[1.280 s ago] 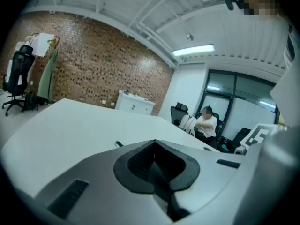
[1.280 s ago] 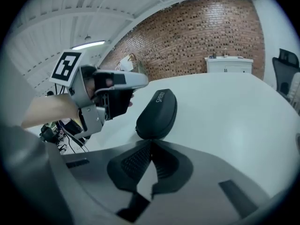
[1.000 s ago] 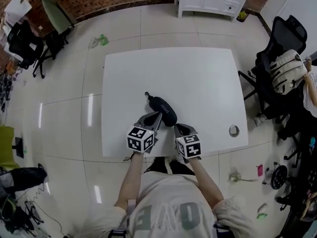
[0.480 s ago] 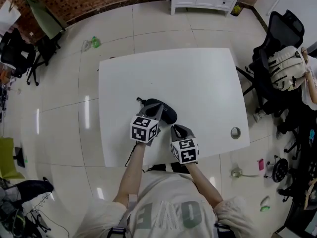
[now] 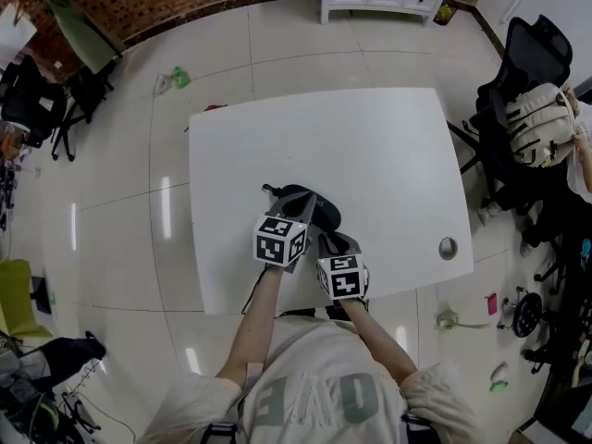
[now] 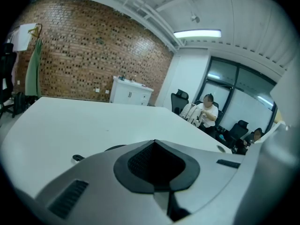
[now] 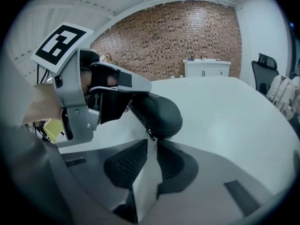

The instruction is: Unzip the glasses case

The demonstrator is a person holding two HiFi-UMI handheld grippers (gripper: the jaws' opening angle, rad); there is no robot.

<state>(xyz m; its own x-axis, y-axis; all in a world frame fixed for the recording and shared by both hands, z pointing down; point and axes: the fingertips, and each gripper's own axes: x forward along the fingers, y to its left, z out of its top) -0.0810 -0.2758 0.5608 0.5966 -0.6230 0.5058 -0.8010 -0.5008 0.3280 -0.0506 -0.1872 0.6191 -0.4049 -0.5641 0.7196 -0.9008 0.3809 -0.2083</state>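
Case (image 7: 157, 111): on table (image 5: 388, 155), left gripper (image 6: 154, 143) resting on its far end, jaws together.
Right gripper (image 7: 151, 146): jaws just opening, nothing between.
Pull (image 7: 150, 135): just ahead of tips; pinch tab squarely, draw along zip.

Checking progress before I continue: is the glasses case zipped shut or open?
Shut. The glasses case has its halves together, with the zipper pull hanging at its near end.

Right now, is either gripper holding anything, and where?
Nothing held. Right gripper: fingers have just been opening, empty, zipper pull ahead of them. Left gripper: shut, against the glasses case.
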